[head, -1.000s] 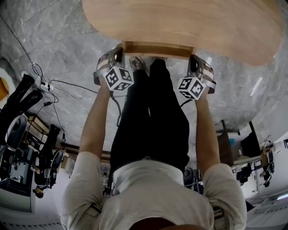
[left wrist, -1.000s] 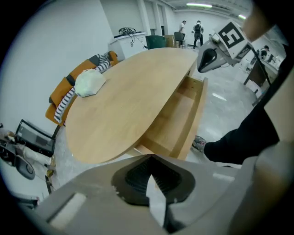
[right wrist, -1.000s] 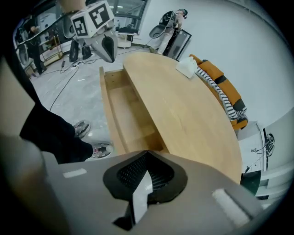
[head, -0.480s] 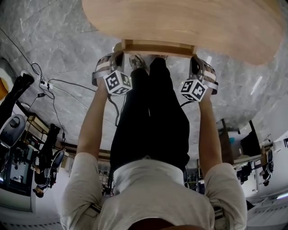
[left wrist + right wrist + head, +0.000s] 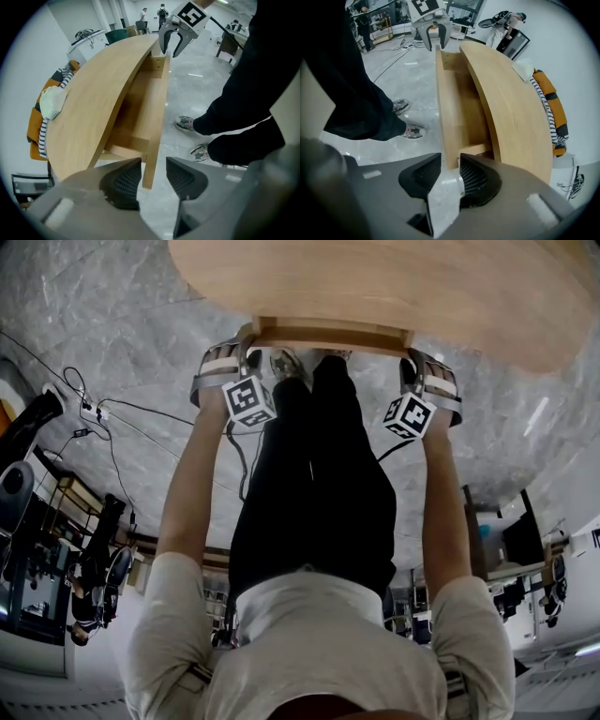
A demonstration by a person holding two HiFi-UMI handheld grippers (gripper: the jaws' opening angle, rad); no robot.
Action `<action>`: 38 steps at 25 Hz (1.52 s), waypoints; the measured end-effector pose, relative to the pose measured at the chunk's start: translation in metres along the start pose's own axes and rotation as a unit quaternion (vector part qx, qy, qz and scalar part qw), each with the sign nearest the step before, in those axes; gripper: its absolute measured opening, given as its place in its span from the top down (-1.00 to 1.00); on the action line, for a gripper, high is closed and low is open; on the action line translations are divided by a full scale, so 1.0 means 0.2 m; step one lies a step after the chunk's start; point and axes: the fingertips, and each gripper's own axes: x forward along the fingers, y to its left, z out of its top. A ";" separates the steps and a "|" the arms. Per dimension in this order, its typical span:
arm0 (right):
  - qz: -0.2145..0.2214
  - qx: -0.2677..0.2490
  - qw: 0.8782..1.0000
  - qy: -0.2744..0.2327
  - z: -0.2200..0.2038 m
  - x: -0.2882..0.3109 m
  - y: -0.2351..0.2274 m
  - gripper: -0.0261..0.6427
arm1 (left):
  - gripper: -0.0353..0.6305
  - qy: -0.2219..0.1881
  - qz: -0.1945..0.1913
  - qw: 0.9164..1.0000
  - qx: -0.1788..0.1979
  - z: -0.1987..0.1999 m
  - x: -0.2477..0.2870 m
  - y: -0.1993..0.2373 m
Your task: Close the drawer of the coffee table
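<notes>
— Drawer [image 5: 328,336] of light wood: position?
— Protrudes from under oval light-wood coffee table top [image 5: 394,282], toward black-trousered legs [image 5: 314,484].
— Left gripper [image 5: 153,174]?
— Spread apart, just been opening; astride one end of drawer front, pads not pressing.
— Right gripper [image 5: 450,176]?
— Likewise spread, just been opening; drawer front's other end between pads.

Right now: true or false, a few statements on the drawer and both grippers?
1. The drawer is shut. False: it stands pulled out from under the top.
2. The left gripper is shut. False: its jaws are apart, just opened, with the drawer's end showing between them.
3. The right gripper is open. True; its jaws just opened too.
4. The grippers sit at opposite ends of the drawer. True.
</notes>
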 end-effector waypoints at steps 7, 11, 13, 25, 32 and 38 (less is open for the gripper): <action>0.014 -0.001 1.000 0.002 -0.01 0.02 0.00 0.67 | 0.56 0.021 0.001 1.000 0.005 0.00 0.03 0.01; 0.017 -0.003 1.000 -0.010 -0.01 0.00 0.00 0.67 | 0.57 0.017 -0.003 1.000 -0.005 0.01 0.01 0.02; 0.012 -0.001 1.000 -0.013 -0.01 -0.01 -0.03 0.67 | 0.57 0.012 -0.006 1.000 -0.014 0.03 0.00 0.03; 0.000 0.029 1.000 -0.006 0.01 0.02 -0.06 0.66 | 0.54 0.018 0.015 0.998 -0.060 0.01 0.02 0.09; -0.030 0.075 0.997 -0.007 0.03 0.02 -0.14 0.64 | 0.52 0.013 0.037 0.995 -0.093 0.01 0.01 0.16; -0.061 0.250 0.966 -0.005 0.02 0.04 -0.21 0.57 | 0.46 0.014 0.068 0.983 -0.173 0.00 0.03 0.23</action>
